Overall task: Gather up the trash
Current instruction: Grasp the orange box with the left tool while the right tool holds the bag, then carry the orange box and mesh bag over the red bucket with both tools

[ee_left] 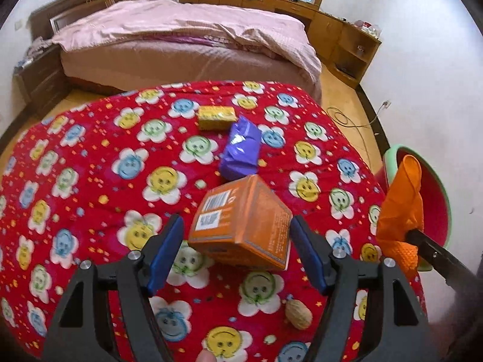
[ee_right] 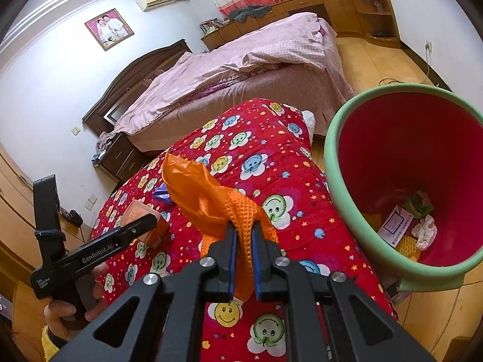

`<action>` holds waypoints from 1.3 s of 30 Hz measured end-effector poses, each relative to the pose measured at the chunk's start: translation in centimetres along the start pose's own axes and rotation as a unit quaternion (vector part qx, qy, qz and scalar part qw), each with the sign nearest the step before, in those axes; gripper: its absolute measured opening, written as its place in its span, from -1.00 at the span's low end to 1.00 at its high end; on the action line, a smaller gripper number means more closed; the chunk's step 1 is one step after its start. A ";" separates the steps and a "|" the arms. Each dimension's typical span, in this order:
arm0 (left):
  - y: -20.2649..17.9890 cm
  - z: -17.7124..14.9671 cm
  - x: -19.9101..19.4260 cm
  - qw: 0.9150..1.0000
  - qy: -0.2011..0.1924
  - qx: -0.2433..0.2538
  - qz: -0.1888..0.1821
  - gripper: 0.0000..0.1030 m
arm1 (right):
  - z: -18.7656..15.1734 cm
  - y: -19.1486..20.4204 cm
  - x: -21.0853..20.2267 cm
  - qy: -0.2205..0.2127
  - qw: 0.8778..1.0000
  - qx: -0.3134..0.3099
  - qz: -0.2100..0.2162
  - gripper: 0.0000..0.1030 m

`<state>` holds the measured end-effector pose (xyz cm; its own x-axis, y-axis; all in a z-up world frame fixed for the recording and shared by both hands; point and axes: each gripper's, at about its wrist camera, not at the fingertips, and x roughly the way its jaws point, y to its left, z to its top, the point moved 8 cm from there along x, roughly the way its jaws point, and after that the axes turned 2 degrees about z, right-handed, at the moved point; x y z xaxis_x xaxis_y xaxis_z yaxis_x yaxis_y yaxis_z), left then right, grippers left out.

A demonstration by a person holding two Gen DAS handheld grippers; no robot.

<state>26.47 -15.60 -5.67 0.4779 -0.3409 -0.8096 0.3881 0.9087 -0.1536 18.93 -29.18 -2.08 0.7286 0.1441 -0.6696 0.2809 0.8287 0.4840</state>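
Right gripper clenches an orange glove just left of the red bin; left gripper, spread wide, straddles an orange carton lying farther left on the quilt.

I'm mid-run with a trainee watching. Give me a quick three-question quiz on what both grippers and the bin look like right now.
1. True or false: the right gripper is shut on the orange wrapper.
2. The left gripper is: A) shut on the purple packet, B) open around the orange box, C) holding the walnut.
3. Fill in: the red bin has a ____ rim and already holds some trash.

Key: 1 true; 2 B; 3 green.
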 end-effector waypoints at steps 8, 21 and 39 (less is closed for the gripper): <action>-0.6 -0.9 0.7 0.999 0.013 -0.026 -0.030 -0.08 | 0.0 -0.3 -0.4 -0.004 1.000 0.004 -0.001 -0.79; -2.7 -1.3 -2.6 0.999 -0.015 -0.026 -0.033 -0.11 | 0.4 -1.1 -2.5 -0.026 0.999 0.016 0.006 -0.79; -11.2 -0.8 -7.6 0.996 -0.057 0.031 -0.067 -0.11 | 2.2 -7.1 -9.2 -0.093 0.993 0.063 -0.026 -0.79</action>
<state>17.86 -22.95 1.77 0.5038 -0.4869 -0.7135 0.5007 0.8377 -0.2181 11.62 -37.62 1.87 0.8105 -0.0087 -0.5857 0.3885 0.7563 0.5263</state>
